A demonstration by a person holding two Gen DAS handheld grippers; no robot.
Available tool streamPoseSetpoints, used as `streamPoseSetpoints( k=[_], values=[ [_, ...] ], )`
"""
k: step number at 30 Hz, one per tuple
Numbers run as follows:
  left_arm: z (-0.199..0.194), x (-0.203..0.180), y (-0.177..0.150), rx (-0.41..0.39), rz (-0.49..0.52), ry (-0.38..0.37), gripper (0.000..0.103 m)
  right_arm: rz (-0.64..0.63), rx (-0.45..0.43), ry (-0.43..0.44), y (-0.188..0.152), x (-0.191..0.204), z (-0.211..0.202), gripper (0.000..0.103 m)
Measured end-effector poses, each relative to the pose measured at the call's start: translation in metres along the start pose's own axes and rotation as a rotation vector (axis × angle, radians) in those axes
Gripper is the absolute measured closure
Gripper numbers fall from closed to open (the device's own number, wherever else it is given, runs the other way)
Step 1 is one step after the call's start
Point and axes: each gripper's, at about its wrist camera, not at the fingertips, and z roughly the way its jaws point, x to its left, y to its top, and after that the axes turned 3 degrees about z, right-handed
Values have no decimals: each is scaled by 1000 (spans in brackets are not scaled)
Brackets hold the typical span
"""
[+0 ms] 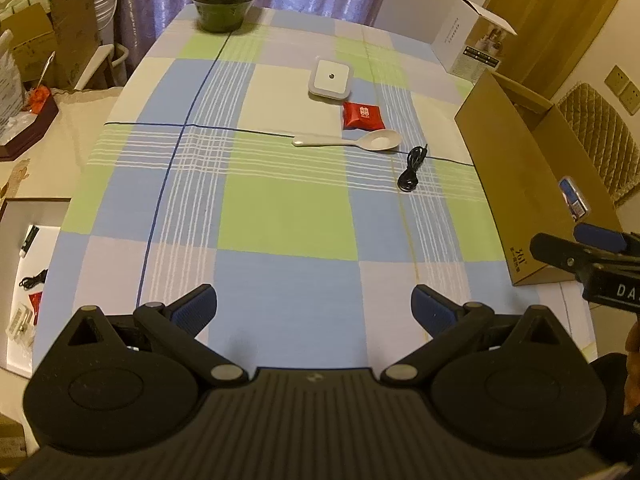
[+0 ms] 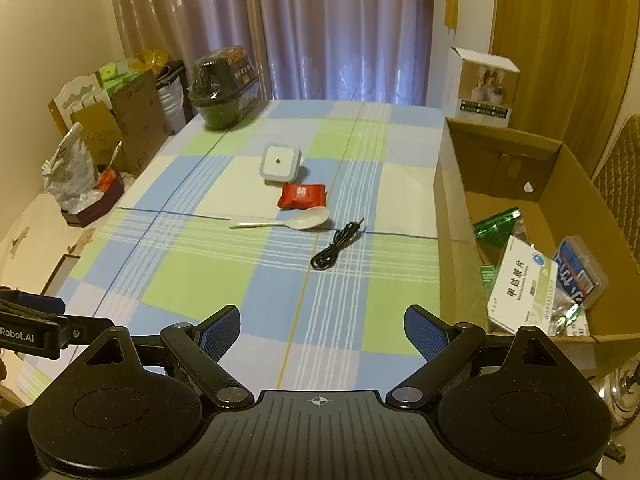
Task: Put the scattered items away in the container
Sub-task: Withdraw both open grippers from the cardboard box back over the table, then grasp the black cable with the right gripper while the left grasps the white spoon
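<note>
Left tool [image 1: 315, 304] wide open, empty | right tool [image 2: 322, 326] wide open, empty | spoon [image 2: 288, 219], cable [image 2: 336, 249] mid-frame on table [image 2: 240, 280] | box [image 2: 452, 240] right edge

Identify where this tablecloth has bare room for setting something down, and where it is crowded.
Bare: the near half, between both open grippers and the black cable, plus the left side. Crowded: the cluster of white square device, red packet, spoon beside the cardboard box.

Both wrist views face forward over same table [image 1: 280, 208] — side by side.
</note>
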Motion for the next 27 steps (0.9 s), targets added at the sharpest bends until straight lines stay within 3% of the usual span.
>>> streamPoseSetpoints(
  k=[9,17,20,27],
  values=[
    [30,7,29,-14,108,-8,1,34,18,5,14,-8,50,9],
    [85,7,67,12,262,-10,2,87,2,-9,29,-25,109,10],
    [105,4,81,7,321,-20,3,95,21,2,35,-32,132,38],
    [155,-4,108,13,437,-60,14,95,30,1,42,-36,177,38]
  ],
)
